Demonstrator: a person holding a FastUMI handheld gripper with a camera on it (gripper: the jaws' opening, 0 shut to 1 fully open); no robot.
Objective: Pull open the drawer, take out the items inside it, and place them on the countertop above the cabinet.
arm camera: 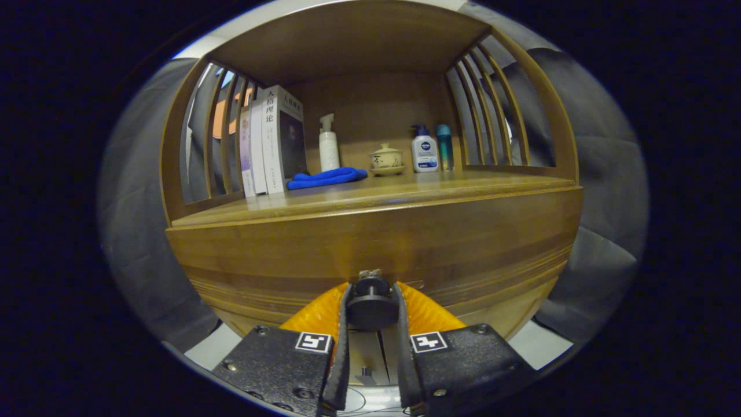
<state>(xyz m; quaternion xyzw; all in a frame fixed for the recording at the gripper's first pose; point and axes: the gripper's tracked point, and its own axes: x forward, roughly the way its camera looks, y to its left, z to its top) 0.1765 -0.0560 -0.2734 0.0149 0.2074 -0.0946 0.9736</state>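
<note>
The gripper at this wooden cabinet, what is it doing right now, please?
A person holds the gripper, and its two fingers are closed on the dark round knob of the drawer front. The drawer looks closed, with its front flush in the cabinet, so nothing has been taken out yet. On the countertop above stand some books, a white pump bottle, a lidded cup, a lotion bottle and a teal bottle, and a blue cloth lies there.
</note>
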